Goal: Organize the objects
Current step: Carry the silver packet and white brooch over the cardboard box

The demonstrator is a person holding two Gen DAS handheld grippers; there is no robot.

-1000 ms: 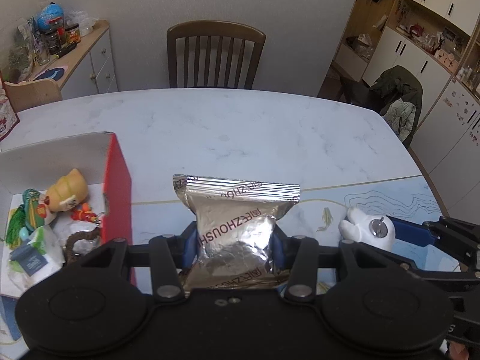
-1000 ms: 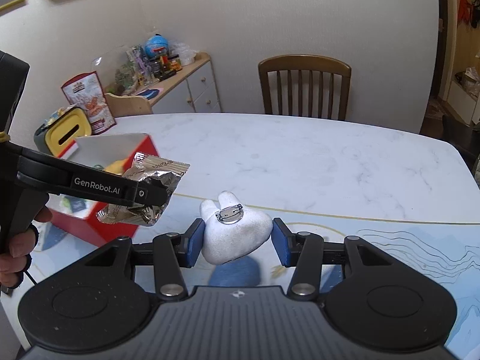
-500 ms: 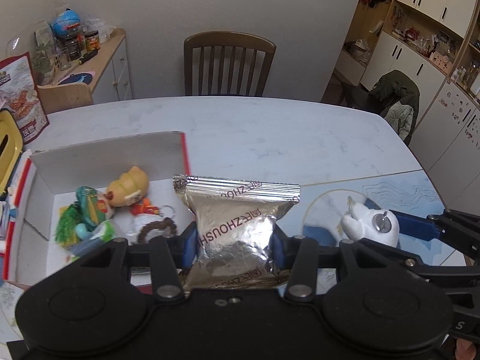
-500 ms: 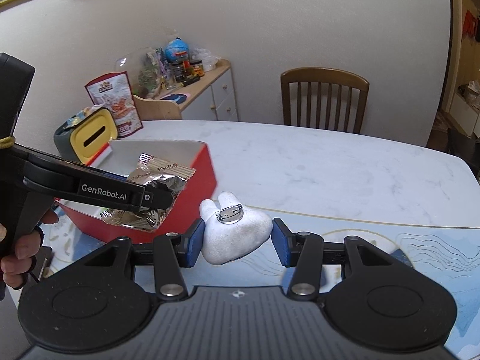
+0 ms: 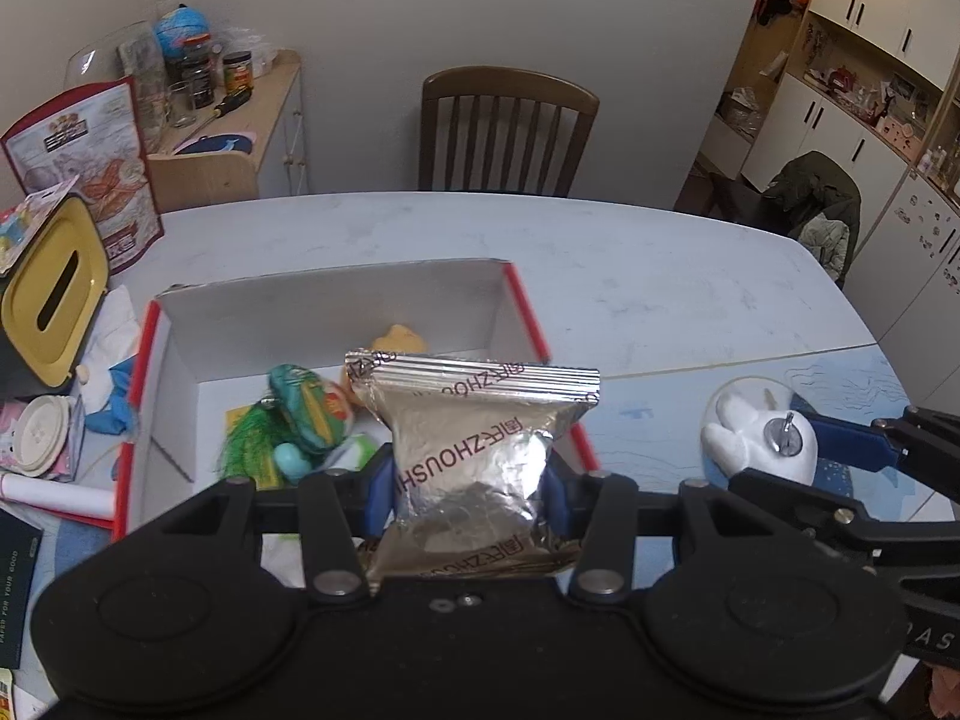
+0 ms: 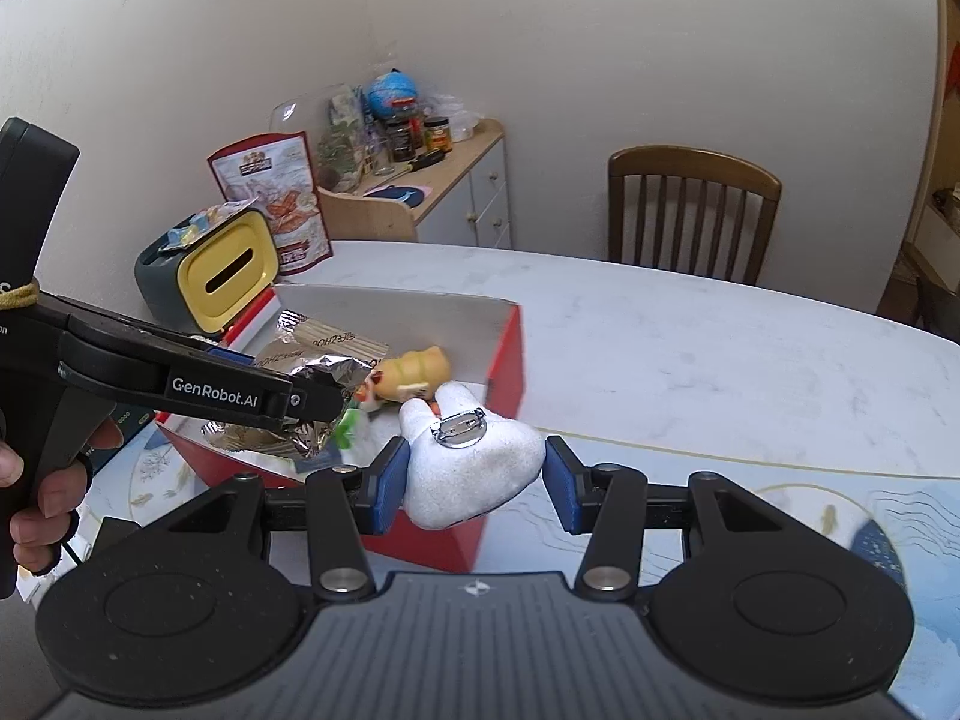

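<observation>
Your left tool [image 5: 468,495] is clenched on the silver foil packet [image 5: 480,456], its blue pads pressing both sides, and the packet hangs over the near right part of the red box [image 5: 528,312], above the things inside it. Your right tool [image 6: 474,489] is grasping the white plush brooch [image 6: 468,468], pin side up; in the right wrist view the plush sits over the box's near right corner, at its rim.

Part of the job looks done: inside the box there are already a yellow figure [image 6: 417,372], a green tasselled charm [image 5: 300,414] and a few smaller pieces near them that are hard to make out. Neither of the two things you carry is in the box yet, so both drops are left to do.

To the left of the box, on the surface [image 5: 630,276], you have a yellow-lidded bin [image 5: 54,294], a blue and white cloth [image 5: 111,360] and a round white lid [image 5: 39,435]. Whether these belong in the box as well, you cannot tell from here. I judge the task past its middle, with at least two placements outstanding.
</observation>
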